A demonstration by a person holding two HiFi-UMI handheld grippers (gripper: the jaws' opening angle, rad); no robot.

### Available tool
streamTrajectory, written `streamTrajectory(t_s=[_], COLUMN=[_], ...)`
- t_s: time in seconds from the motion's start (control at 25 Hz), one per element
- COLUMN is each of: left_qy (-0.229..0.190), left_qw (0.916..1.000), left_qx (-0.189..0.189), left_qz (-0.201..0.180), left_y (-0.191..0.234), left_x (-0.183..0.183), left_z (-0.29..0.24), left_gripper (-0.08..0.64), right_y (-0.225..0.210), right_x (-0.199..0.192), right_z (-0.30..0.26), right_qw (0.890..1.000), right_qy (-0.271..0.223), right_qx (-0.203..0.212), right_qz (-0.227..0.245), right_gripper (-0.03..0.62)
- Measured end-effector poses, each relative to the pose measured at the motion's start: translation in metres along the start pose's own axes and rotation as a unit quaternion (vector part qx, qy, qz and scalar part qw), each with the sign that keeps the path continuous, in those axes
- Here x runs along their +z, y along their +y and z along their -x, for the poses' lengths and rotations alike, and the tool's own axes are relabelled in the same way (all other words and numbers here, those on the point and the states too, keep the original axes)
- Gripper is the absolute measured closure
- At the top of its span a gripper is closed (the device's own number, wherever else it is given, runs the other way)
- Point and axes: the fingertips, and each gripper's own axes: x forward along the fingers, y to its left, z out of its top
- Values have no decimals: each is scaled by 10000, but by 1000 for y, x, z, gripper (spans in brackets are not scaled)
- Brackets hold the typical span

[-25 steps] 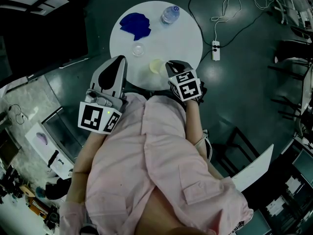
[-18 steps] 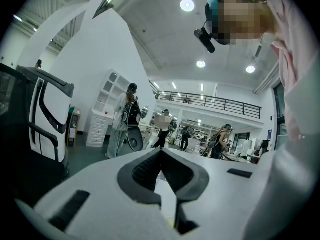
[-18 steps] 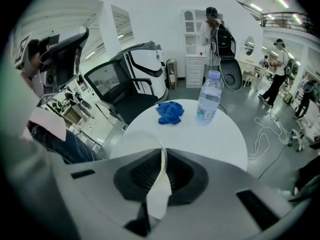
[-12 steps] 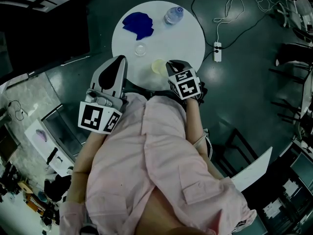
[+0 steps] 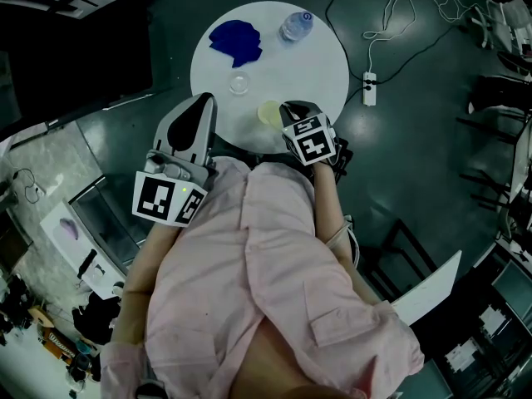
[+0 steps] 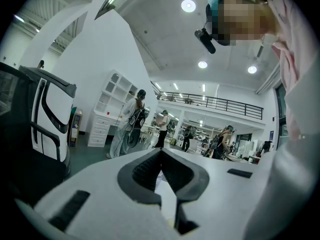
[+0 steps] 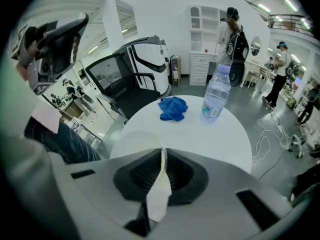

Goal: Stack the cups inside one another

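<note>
A round white table point(image 5: 307, 65) bears a clear cup point(image 5: 239, 82) standing alone near its middle. At the table's near edge, my right gripper point(image 5: 283, 111) is shut on the wall of a translucent, faintly yellow cup point(image 5: 268, 112). In the right gripper view the cup's wall point(image 7: 160, 186) is pinched between the dark pads, and its rim curves off to the left of my right gripper point(image 7: 162, 153). My left gripper point(image 5: 202, 100) hovers at the table's near left edge, pointing level. Its jaws meet at the tips with nothing held point(image 6: 161, 153).
A crumpled blue cloth point(image 5: 234, 40) point(image 7: 173, 108) and a plastic water bottle point(image 5: 295, 25) point(image 7: 217, 94) sit on the far side of the table. A power strip point(image 5: 368, 87) and cables lie on the floor to the right. People stand in the background.
</note>
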Motion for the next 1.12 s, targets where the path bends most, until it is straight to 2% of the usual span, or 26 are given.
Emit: streamTrajectory(t_s=[0.76, 1.12], left_qy=[-16, -3], left_qw=[10000, 10000], left_qx=[-15, -26], left_qz=[4, 34], left_y=[-1, -2], left_x=[1, 1], left_z=[1, 0], left_gripper=[551, 551], right_y=[8, 8], right_x=[-10, -13], right_z=[-13, -21], right_qw=[9996, 9977], right_qy=[255, 455], right_qx=[70, 59], right_qz=[130, 496], right_gripper=[552, 552])
